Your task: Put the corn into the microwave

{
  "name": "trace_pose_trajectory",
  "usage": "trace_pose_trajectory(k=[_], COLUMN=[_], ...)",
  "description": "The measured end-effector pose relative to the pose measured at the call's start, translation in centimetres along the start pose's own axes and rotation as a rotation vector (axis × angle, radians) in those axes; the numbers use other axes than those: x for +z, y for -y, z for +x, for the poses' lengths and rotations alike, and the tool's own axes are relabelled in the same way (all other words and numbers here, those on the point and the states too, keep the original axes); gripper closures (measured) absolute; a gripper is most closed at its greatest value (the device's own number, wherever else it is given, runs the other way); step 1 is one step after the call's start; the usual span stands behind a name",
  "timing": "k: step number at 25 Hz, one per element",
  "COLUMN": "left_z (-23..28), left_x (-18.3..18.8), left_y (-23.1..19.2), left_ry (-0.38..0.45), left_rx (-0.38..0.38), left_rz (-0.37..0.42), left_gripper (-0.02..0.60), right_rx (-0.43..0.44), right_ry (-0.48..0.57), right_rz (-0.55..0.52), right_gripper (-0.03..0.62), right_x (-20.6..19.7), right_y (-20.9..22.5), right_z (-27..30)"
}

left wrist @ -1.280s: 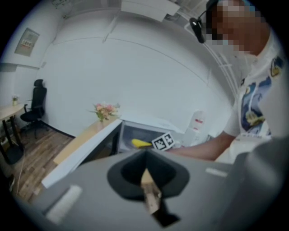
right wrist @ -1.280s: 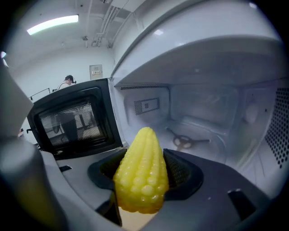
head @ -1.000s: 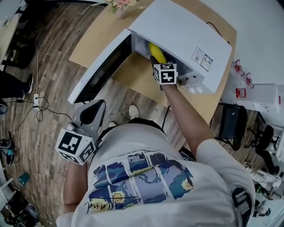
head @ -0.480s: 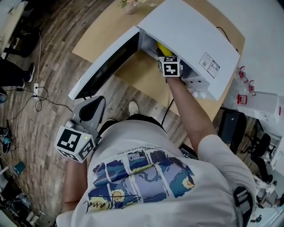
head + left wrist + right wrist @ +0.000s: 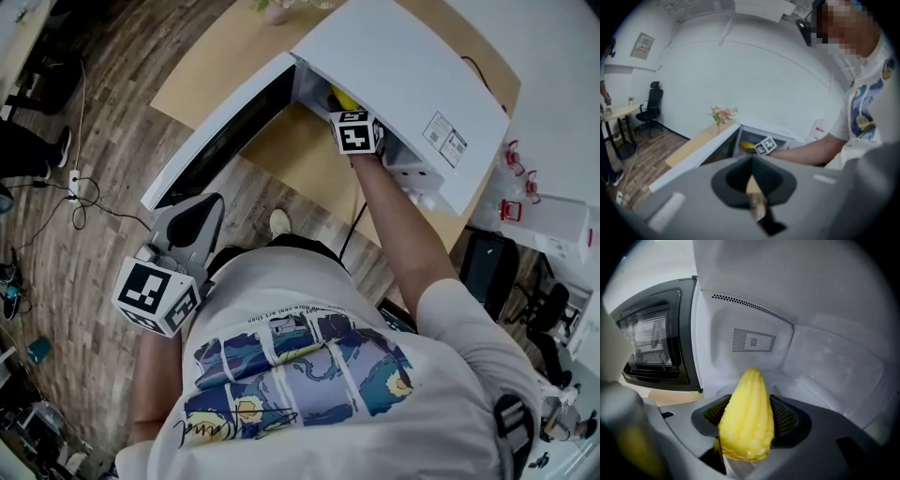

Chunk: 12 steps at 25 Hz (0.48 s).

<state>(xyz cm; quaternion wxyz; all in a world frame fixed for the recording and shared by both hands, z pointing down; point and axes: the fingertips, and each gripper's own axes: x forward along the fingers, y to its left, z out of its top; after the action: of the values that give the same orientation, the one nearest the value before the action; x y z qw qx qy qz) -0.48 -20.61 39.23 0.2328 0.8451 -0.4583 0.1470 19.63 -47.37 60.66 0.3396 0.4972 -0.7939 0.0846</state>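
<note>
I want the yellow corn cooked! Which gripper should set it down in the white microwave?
Right. The right gripper is shut on the yellow corn cob inside the open white microwave; the left gripper hangs empty beside the person.

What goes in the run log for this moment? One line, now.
step: placing | right hand-held gripper: shut on corn, inside microwave | door: open | left hand-held gripper: shut, empty
</note>
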Motion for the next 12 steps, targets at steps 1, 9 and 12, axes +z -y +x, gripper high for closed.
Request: trace_pose_trajectory(k=[1, 9, 12], left_z=[0.03, 0.51, 0.18], left_x=[0.0, 0.0, -0.06], left_y=[-0.1, -0.16, -0.46], left_ry=[-0.001, -0.007, -0.005], left_rx=[0.001, -0.007, -0.004], left_rz=[-0.002, 0.005, 0.005], left_gripper=[0.572, 0.572, 0.572], right_rx=[0.001, 0.005, 0.0], right_ry=[0.0, 0.016, 0.025], right_rz=[-0.002, 0.03, 0.051], right_gripper=[0.339, 0.338, 0.338], right_x=[0.02, 0.0, 0.12], right_y=[-0.02, 0.19, 0.35], right_z=[0.02, 0.05, -0.09])
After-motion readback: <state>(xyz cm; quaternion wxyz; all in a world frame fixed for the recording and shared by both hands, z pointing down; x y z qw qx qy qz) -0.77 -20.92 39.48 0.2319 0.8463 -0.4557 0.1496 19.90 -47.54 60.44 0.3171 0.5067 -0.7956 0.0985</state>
